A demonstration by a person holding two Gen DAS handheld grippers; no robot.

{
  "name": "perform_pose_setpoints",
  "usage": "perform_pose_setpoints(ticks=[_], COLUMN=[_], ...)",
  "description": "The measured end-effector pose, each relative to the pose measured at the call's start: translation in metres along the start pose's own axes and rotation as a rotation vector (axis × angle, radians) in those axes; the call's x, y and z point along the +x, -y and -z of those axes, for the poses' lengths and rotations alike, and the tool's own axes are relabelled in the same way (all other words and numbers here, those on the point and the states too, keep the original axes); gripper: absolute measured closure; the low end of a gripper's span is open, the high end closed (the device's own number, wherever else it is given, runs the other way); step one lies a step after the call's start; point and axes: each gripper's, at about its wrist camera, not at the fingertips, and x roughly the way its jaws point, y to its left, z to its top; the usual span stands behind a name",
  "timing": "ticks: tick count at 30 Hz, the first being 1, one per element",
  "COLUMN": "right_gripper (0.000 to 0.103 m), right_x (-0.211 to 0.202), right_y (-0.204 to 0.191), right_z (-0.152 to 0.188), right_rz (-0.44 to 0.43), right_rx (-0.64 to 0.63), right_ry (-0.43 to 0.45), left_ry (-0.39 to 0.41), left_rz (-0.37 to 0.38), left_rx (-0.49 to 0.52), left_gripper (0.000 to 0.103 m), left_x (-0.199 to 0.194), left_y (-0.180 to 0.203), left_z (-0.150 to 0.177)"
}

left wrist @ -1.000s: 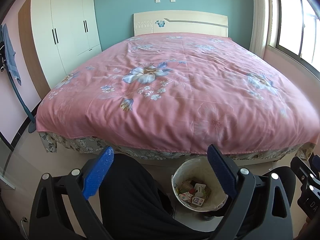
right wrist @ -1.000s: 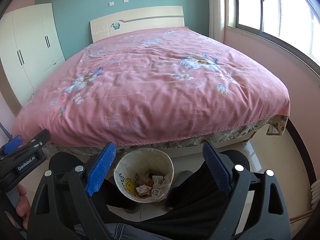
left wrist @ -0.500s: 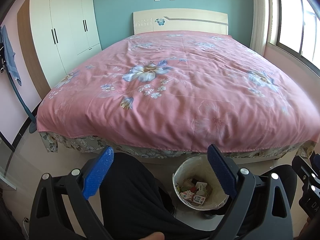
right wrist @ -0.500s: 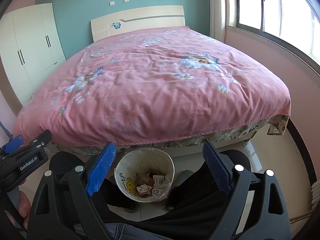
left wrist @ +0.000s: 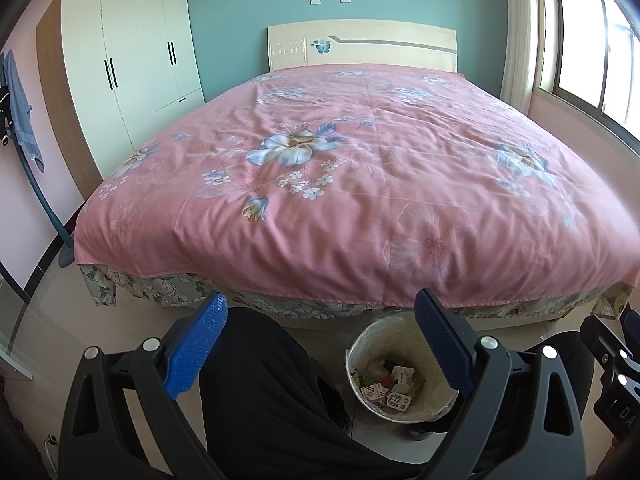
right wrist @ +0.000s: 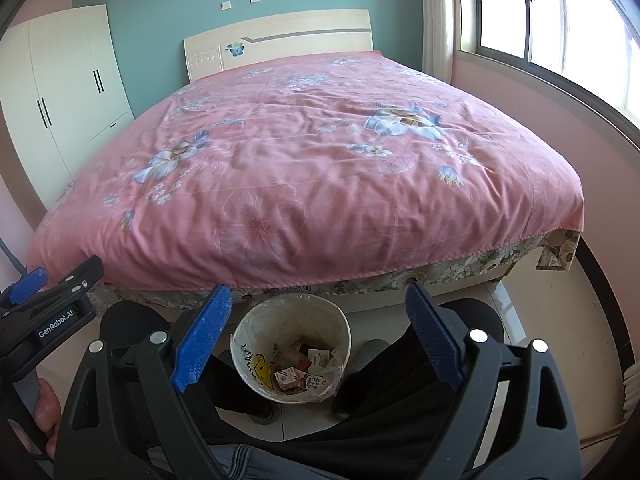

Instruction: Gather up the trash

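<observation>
A round white waste bin [left wrist: 368, 344] [right wrist: 256, 364] with a plastic liner stands on the floor at the foot of the bed, between a person's dark-trousered legs. Several small cartons and wrappers [left wrist: 394, 390] [right wrist: 304, 372] lie inside it. My left gripper [left wrist: 320, 340] is open above the left knee, with nothing between its blue pads. My right gripper [right wrist: 316, 332] is open too, hovering over the bin with its jaws bare. The left gripper [right wrist: 52, 300] also shows at the left edge of the right wrist view, with a hand [right wrist: 46, 408] below it.
A wide bed with a pink floral cover [left wrist: 352, 184] [right wrist: 304, 168] fills the room ahead. A white wardrobe [left wrist: 132, 52] stands at the left, a window [right wrist: 560, 20] at the right. A person's legs [left wrist: 272, 392] flank the bin on pale floor tiles.
</observation>
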Motion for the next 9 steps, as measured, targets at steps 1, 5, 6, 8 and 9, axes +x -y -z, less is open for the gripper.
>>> perform_pose_setpoints(ticks=[1,5,6,8,9], right_gripper=[0.016,0.016,0.016,0.016,0.016], right_x=[0.0001,0.0001,0.0000,-0.0001,-0.0001], right_y=[0.0000,0.0004,0.0000,0.0001,0.0001], right_z=[0.0002,0.0000,0.0002,0.0003,0.0003], right_rz=[-0.001,-0.001,-0.003,-0.003,-0.003], right_rx=[0.001,0.000,0.000,0.001,0.001], right_ry=[0.000,-0.001,-0.001,-0.001,-0.001], left_ry=[-0.001,-0.005,-0.004,-0.006,-0.009], left_rz=[0.004,0.014,0.011,0.008,0.012], left_rx=[0.000,0.006,0.007,0.005,0.003], left_gripper=[0.007,0.007,0.007,0.007,0.007], left_x=[0.0003,0.0012,0.0009,0.0015,0.0021], left_y=[-0.0005,-0.0001,-0.0001,-0.0004,-0.0007], left_z=[-0.0002,-0.0001,-0.0002,-0.0006,-0.0006])
